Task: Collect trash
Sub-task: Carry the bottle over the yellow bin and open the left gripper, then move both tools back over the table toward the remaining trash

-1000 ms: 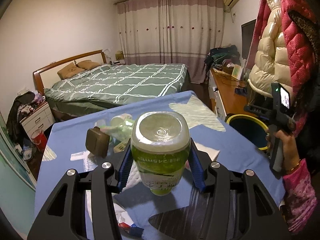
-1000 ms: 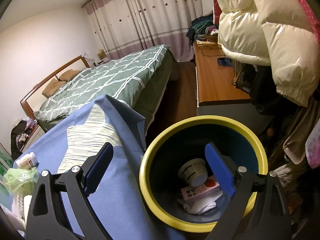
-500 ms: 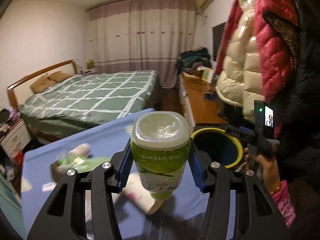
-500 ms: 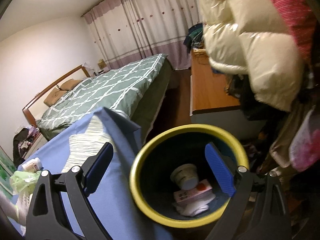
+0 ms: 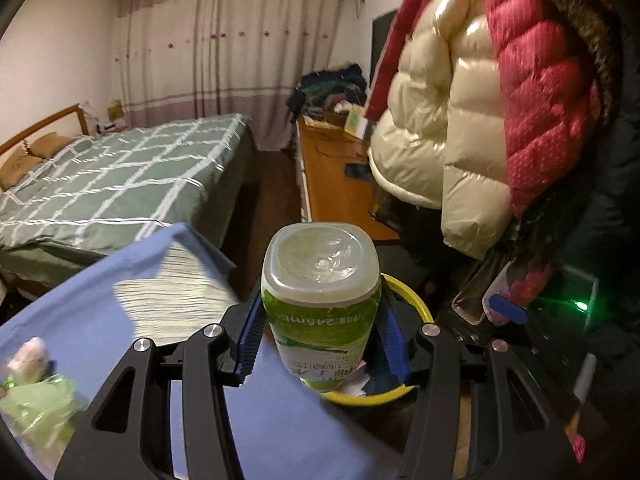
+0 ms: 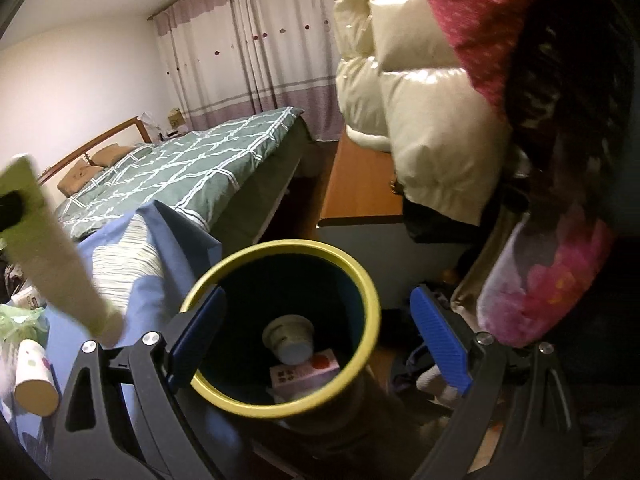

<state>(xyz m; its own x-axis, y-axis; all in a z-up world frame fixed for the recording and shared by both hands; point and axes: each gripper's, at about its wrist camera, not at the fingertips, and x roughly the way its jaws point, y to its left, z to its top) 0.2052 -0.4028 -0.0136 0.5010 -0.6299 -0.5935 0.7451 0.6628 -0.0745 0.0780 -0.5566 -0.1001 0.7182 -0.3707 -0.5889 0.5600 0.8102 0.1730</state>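
My left gripper [image 5: 320, 344] is shut on a clear plastic bottle with a green label [image 5: 320, 300], whose base faces the camera. It hangs at the right edge of the blue-clothed table [image 5: 100, 320], just in front of the yellow-rimmed bin [image 5: 416, 304]. In the right wrist view that bottle [image 6: 48, 256] is a blurred shape at the left. My right gripper [image 6: 318, 338] stands open above the bin [image 6: 360, 280] with nothing between its pads. A cup [image 6: 290, 338] and a pink carton [image 6: 304, 372] lie inside the bin.
A green plastic bag [image 5: 36, 408] and a paper tube [image 6: 34, 376] lie on the table's left side. Padded coats [image 5: 460, 120] hang close on the right. A wooden desk [image 5: 332, 184] and a bed [image 5: 120, 184] stand behind.
My left gripper has swung to the right with the bottle, from over the table's clutter to beside the bin. The right gripper has shifted a little, and the bottle has entered its view.
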